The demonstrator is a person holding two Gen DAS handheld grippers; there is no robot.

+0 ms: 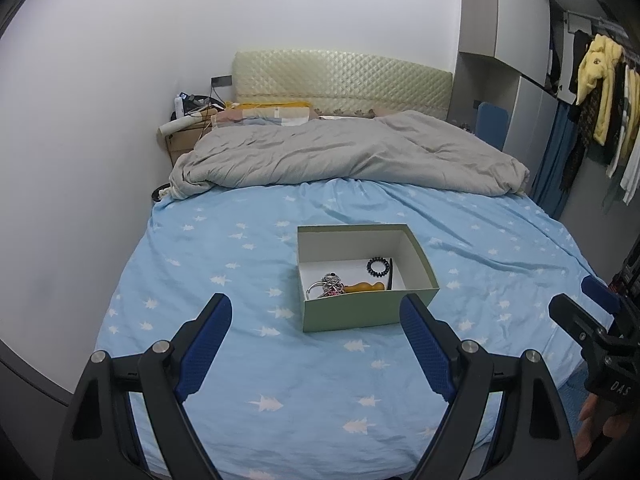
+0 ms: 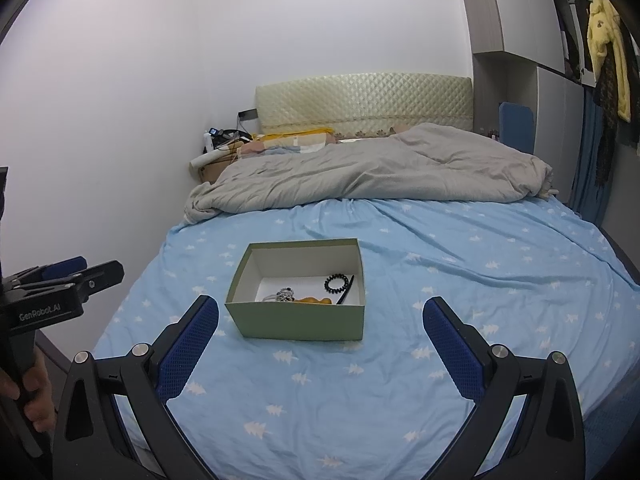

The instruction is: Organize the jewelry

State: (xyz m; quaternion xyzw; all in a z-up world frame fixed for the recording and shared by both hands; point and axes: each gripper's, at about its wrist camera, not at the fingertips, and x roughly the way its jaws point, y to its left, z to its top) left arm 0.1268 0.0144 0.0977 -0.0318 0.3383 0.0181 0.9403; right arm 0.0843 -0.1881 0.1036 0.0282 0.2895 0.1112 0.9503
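Observation:
A pale green open box [image 1: 360, 314] [image 2: 304, 322] sits on the blue bed sheet. Inside it lie a black coiled hair tie [image 1: 378, 267] [image 2: 335, 283], a silver beaded bracelet cluster [image 1: 330, 285] [image 2: 285, 295], an amber wooden piece [image 1: 362, 287] [image 2: 316, 301] and a thin black stick [image 1: 391, 276] [image 2: 345, 289]. My left gripper [image 1: 316, 312] hovers open just short of the box. My right gripper [image 2: 320, 316] is open too, in front of the box, nothing between its fingers. Each gripper shows at the edge of the other's view, held by a hand.
A crumpled grey duvet [image 1: 344, 152] covers the bed's far half, below a quilted cream headboard [image 1: 340, 80]. A cluttered nightstand [image 1: 188, 120] stands at the far left by the wall. Clothes [image 1: 600, 92] hang at the right beside a wardrobe.

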